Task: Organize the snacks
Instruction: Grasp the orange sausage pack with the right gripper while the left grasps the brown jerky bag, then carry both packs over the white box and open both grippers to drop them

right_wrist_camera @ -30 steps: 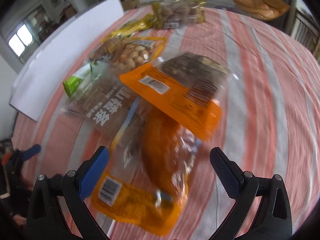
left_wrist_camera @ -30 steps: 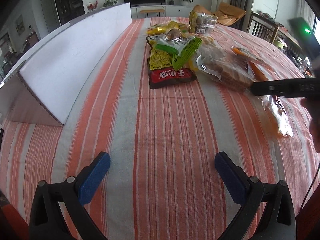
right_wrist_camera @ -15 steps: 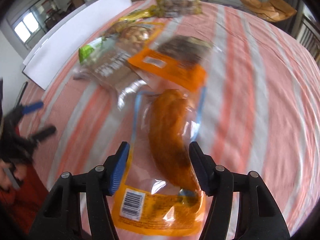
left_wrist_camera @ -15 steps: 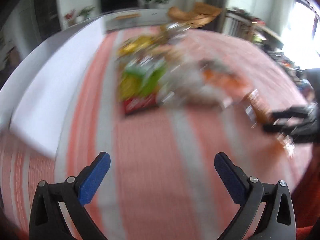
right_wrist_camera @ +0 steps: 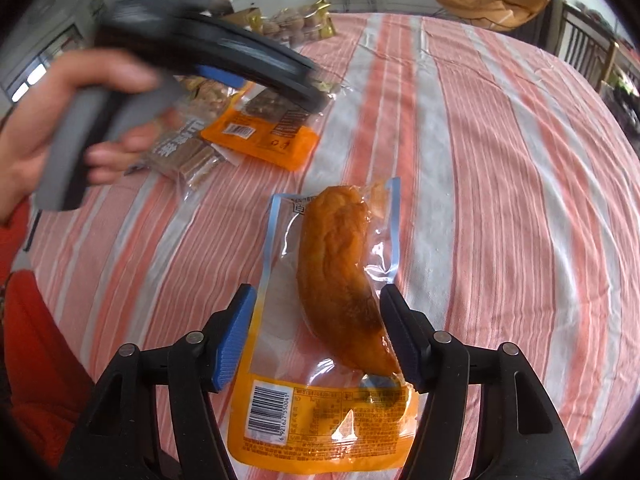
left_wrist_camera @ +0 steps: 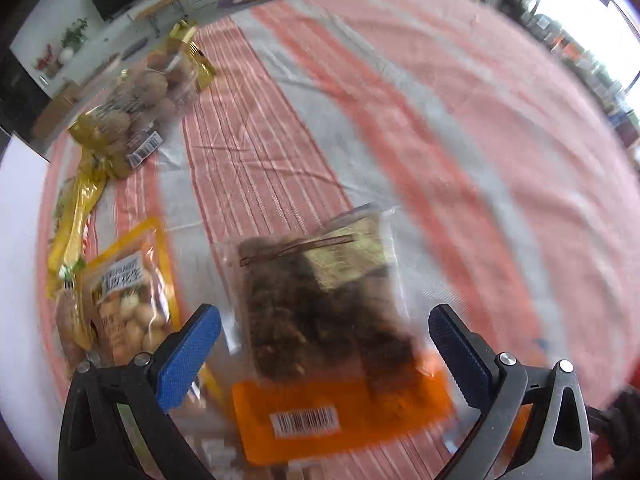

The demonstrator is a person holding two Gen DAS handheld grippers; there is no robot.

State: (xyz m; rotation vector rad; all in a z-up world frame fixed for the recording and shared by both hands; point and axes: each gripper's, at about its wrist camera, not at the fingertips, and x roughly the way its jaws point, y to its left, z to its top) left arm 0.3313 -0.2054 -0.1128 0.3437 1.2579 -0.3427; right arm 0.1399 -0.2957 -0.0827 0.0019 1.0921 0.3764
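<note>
Right gripper (right_wrist_camera: 316, 336) jaws are opening around the clear orange-edged sausage pouch (right_wrist_camera: 324, 320) at lower centre, not pinching it. Left gripper (left_wrist_camera: 324, 344), spread wide, is hovering over the dark-snack bag (left_wrist_camera: 320, 320). Slick film could slide off.

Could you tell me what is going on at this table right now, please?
A person is sorting snack packets on a striped tablecloth with two handheld grippers. The right gripper straddles a clear packet holding an orange sweet potato, its jaws opening. The left gripper hovers open over an orange-edged packet of dark snacks.
</note>
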